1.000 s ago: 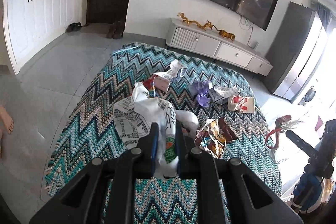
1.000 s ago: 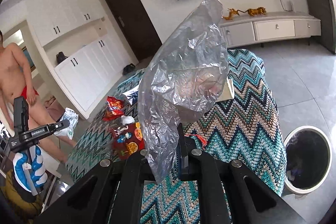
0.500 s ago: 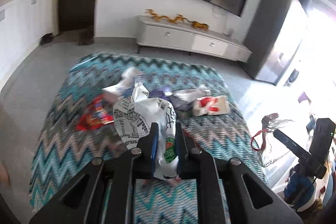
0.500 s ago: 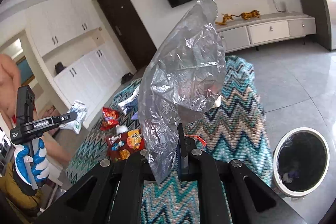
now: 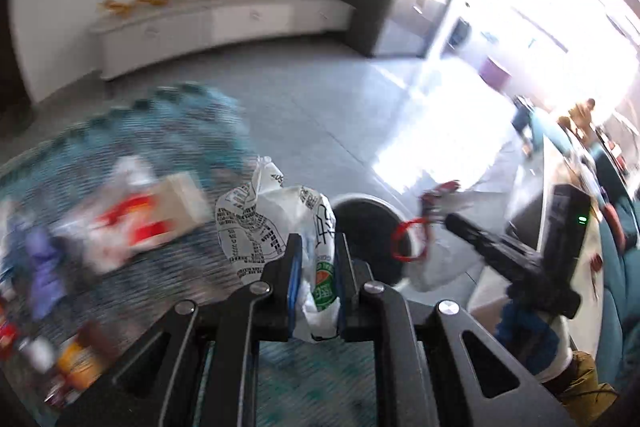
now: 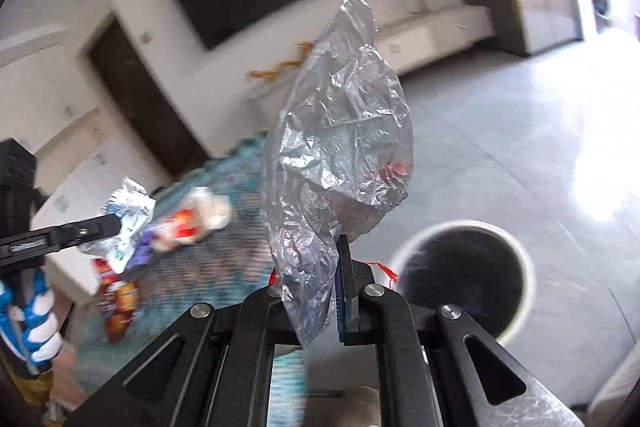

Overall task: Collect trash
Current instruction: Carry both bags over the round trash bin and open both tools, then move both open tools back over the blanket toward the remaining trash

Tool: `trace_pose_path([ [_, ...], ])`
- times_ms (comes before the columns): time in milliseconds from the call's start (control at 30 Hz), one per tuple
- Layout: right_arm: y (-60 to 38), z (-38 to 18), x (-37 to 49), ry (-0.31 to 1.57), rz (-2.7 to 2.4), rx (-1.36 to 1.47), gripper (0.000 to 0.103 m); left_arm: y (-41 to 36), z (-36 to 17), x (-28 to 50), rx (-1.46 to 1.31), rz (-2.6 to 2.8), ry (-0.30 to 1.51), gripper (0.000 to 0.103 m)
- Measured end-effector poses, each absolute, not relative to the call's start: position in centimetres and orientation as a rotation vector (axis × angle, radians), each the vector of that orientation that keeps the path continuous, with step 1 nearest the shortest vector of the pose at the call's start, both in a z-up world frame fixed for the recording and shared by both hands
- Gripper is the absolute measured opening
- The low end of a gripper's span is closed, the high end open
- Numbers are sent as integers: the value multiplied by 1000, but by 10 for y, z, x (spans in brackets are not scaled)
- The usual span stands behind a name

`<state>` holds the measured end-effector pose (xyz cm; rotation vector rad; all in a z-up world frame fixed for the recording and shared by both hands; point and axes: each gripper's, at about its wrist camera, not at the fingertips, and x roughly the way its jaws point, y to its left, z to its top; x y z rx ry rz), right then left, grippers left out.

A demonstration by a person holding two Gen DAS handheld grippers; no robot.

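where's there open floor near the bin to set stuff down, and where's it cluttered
Bare grey floor lies between the trash bin, the white cabinet and the zigzag rug. The rug is crowded: wrappers and a carton litter it beyond the clear bag.

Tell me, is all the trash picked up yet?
Not yet. The left tongs pinch a crumpled white printed wrapper, and the right tongs pinch a clear plastic bag, with the bin nearby. Several wrappers lie on the zigzag blanket.

Grey tiled floor [image 6: 500,131], zigzag teal rug [image 6: 224,259] strewn with wrappers [image 6: 188,223], round bin [image 6: 464,275] alongside
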<state>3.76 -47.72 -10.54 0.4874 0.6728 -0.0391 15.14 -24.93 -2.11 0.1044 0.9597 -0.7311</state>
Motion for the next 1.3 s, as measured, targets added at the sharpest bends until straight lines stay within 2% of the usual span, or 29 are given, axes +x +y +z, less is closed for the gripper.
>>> trace_pose_path([
  [200,-522,-156,58,767,-143,538,9,-347,-67,173,133,-818,1054,14],
  [433,-540,-201,91,850,-194,562,12,-399,-108,195,161,-815,1104,15],
  [467,-540,-203,91,857,-200,566,12,-403,-112,197,164,-815,1109,20],
  [500,-542,-209,94,865,-203,573,12,-407,-117,201,159,-821,1125,29],
  [533,-543,-215,96,874,-210,581,18,-409,-120,200,152,-824,1132,35],
  [567,-542,-217,97,881,-219,581,24,-411,-123,203,145,-822,1137,47],
  [600,-542,-223,99,896,-234,575,38,-412,-125,205,141,-814,1137,55],
  [633,-541,-227,100,908,-245,571,41,-412,-127,206,139,-815,1140,57],
  [767,-541,-237,101,926,-255,580,41,-408,-125,207,118,-831,1148,57],
  [933,-539,-229,96,904,-242,597,41,-373,-100,196,101,-810,1066,57],
  [1300,-517,-149,45,745,-273,601,45,-298,-36,136,168,-702,863,57],
])
